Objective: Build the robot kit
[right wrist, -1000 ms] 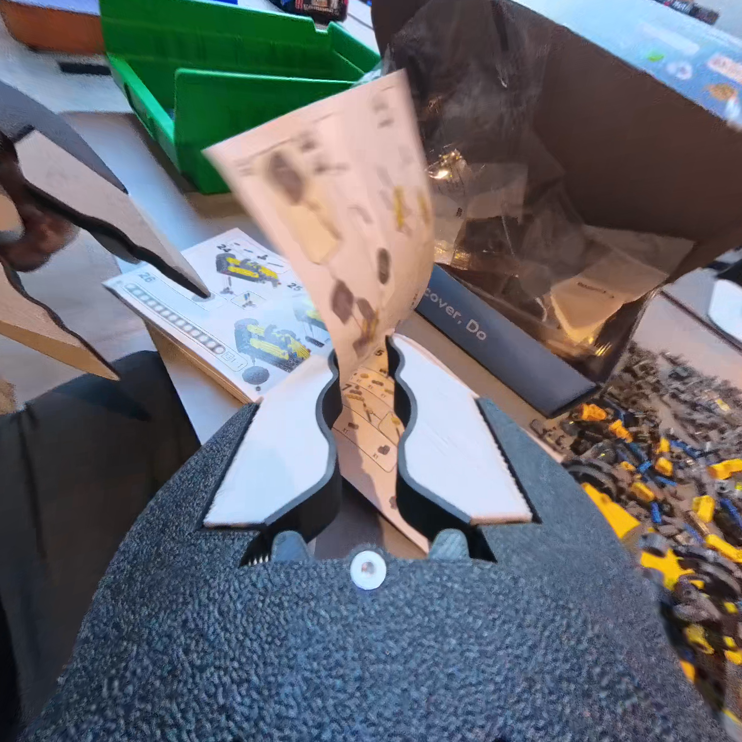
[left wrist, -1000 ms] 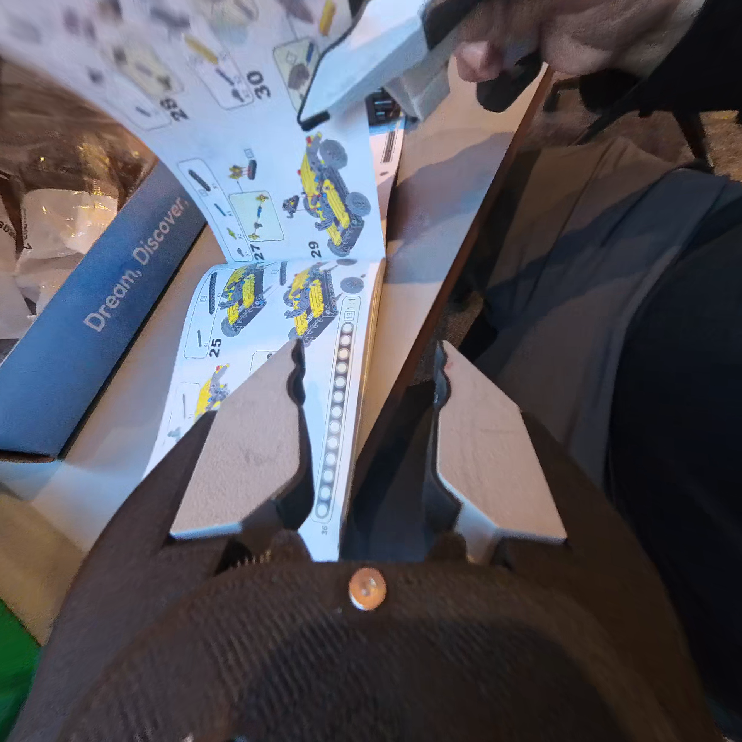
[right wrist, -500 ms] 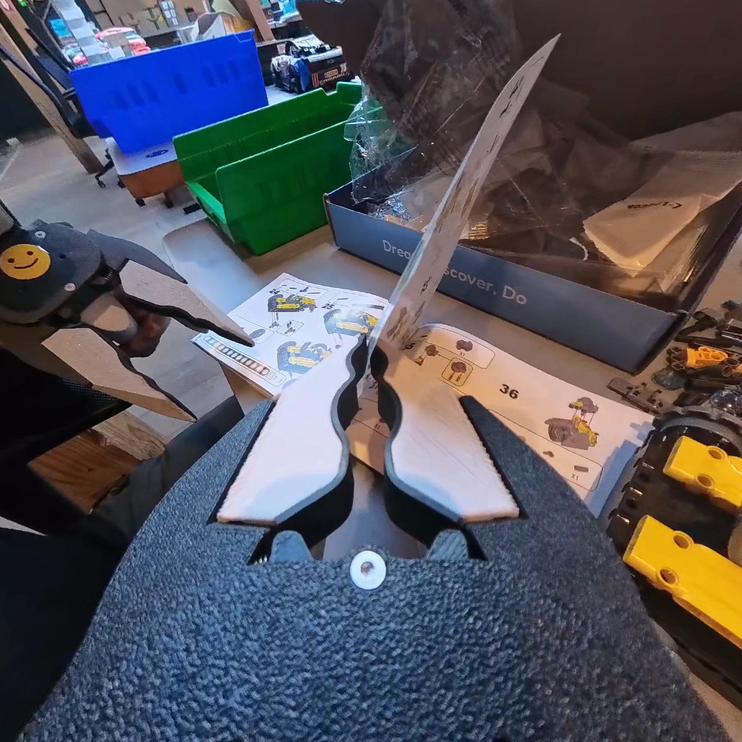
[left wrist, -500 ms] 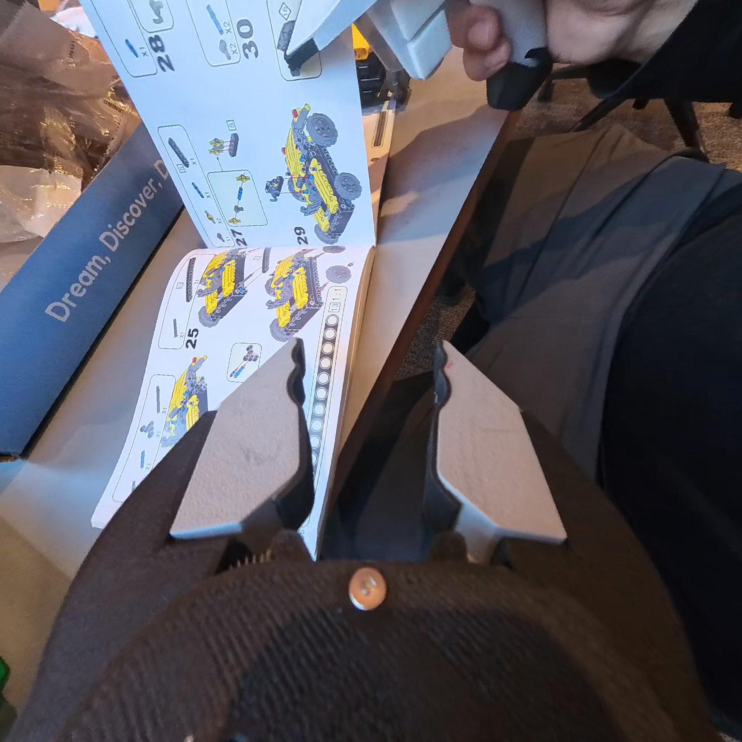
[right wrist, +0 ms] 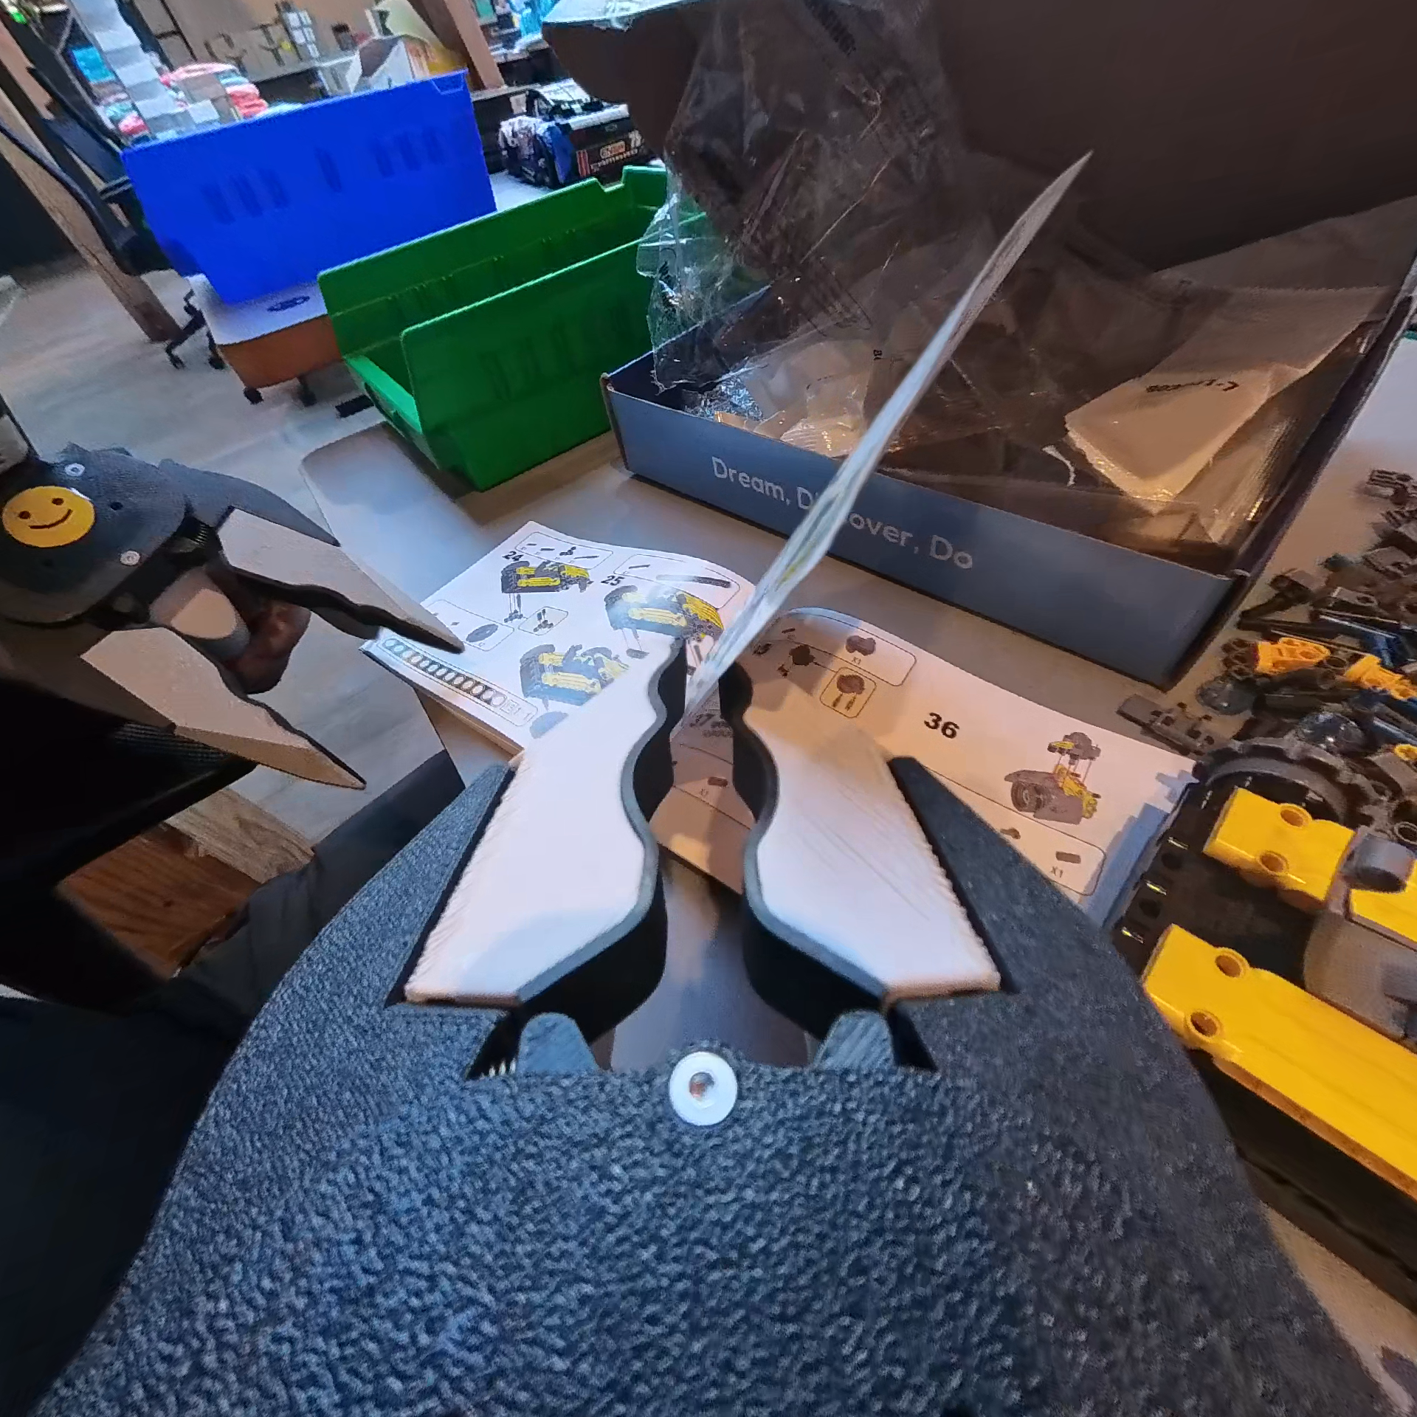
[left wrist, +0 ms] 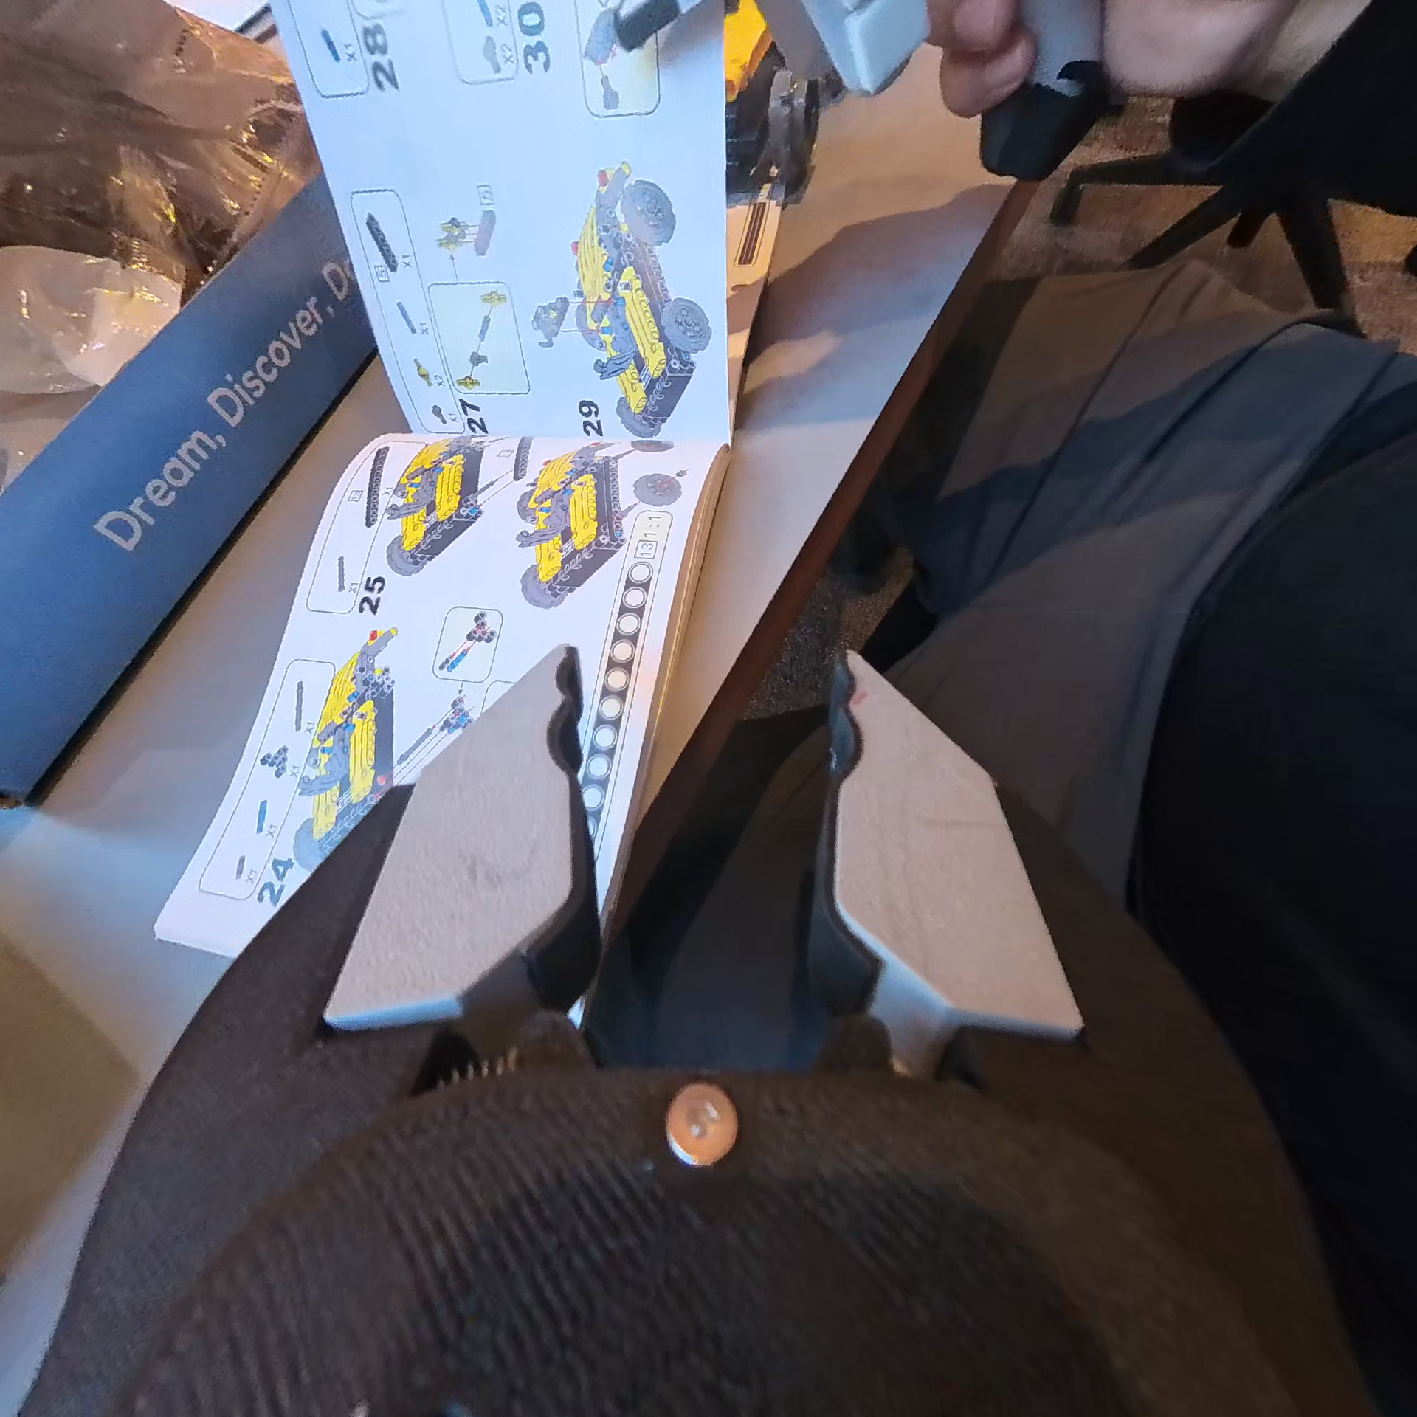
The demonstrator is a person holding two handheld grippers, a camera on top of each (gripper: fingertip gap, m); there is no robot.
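Observation:
An open instruction booklet (left wrist: 475, 652) with drawings of a yellow vehicle lies near the table's front edge; it also shows in the right wrist view (right wrist: 583, 606). One page (right wrist: 920, 368) stands up from the spine. My right gripper (right wrist: 704, 663) is shut on that page's lower edge; the page (left wrist: 537, 230) and that gripper (left wrist: 843, 38) show at the top of the left wrist view. My left gripper (left wrist: 705, 671) is open and empty, one finger over the booklet's near corner, the other past the table edge. It shows at left in the right wrist view (right wrist: 410, 713).
A dark blue cardboard box (right wrist: 920, 552) full of clear plastic bags stands behind the booklet. A green bin (right wrist: 491, 360) and a blue bin (right wrist: 307, 184) lie beyond. Loose bricks (right wrist: 1342, 652) and a yellow-black partly built model (right wrist: 1265, 958) sit right. The table edge (left wrist: 843, 537) borders a person's lap. My hands' fingertips stand some 15 cm from each other.
The right gripper has lifted the curled page until it stands straight and edge-on. The left gripper has drawn back slightly along the booklet and stays open.

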